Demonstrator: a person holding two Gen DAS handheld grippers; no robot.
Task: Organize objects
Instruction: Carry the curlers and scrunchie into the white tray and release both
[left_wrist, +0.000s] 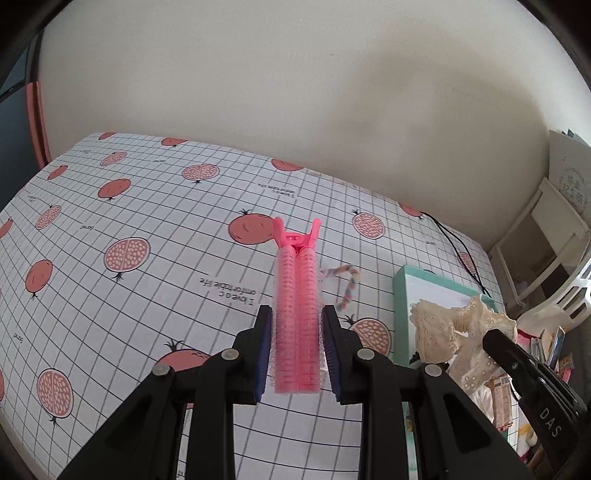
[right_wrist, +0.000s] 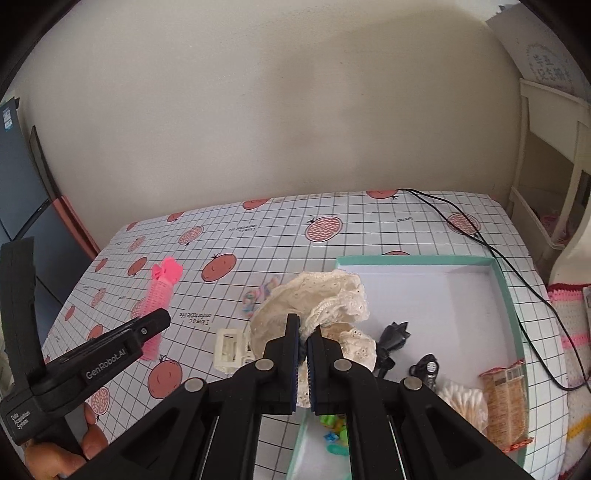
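The pink hair clip (left_wrist: 296, 317) looks fuzzy plastic. The cream scrunchie (right_wrist: 314, 310) is lacy cloth. The tablecloth (left_wrist: 147, 206) looks smooth.

pink hair roller clip (left_wrist: 296, 314) lengthwise in left tool (left_wrist: 297, 325), cream lace scrunchie (right_wrist: 314, 310) in right tool (right_wrist: 303, 341)

- table cover (left_wrist: 147, 206): white, thin black grid, coral-red pomegranates whole and halved
- hair roller clip (left_wrist: 296, 314): bright pink
- lace scrunchie (right_wrist: 321, 306): cream, eyelet pattern
- box (right_wrist: 504, 280): mint-green rim, white inside
- twisted hair tie (left_wrist: 349, 286): pastel multicolour
- left tongs (left_wrist: 296, 354), right tongs (right_wrist: 303, 363): black, blue pads
- cable (right_wrist: 517, 280): black
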